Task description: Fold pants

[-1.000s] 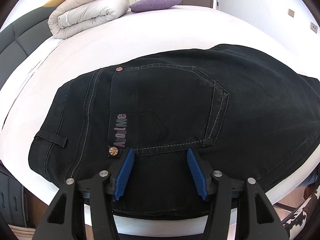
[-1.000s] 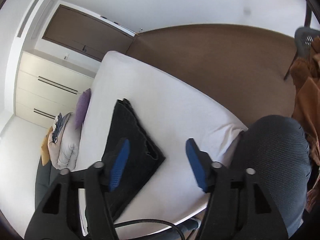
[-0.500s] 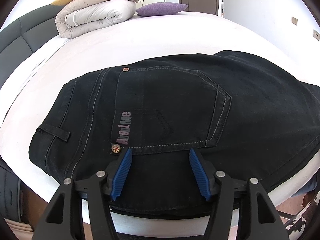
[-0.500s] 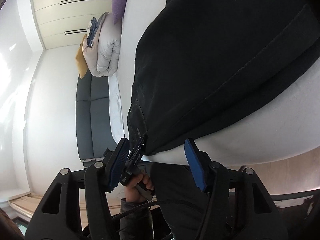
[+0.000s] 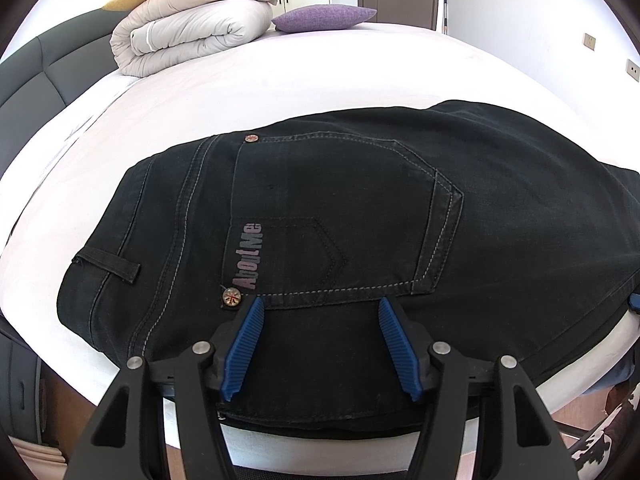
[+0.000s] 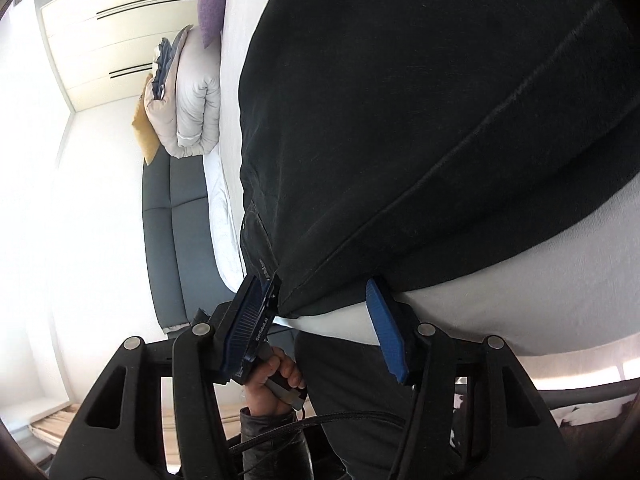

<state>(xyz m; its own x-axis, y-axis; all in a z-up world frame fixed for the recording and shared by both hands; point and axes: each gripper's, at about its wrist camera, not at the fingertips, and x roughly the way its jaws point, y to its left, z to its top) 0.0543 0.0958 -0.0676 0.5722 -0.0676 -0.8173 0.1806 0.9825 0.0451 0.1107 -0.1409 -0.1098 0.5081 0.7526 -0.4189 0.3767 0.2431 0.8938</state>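
Observation:
Black jeans (image 5: 360,208) lie flat on the white bed (image 5: 280,80), back pocket up, waistband to the left, near edge at the bed's front edge. My left gripper (image 5: 320,344) is open, its blue pads over the jeans' near edge just below the pocket. In the right wrist view the jeans (image 6: 420,120) fill the upper right. My right gripper (image 6: 320,320) is open, rolled sideways, its pads on either side of the jeans' near edge at the bed's rim.
A rolled grey duvet (image 5: 188,36) and a purple pillow (image 5: 324,16) lie at the far end of the bed. A dark headboard (image 5: 32,80) runs along the left. The person's hand (image 6: 276,376) shows below.
My right gripper swung from looking across the room down to the jeans' near edge and rolled sideways. My left gripper stayed over the near edge, tilting slightly.

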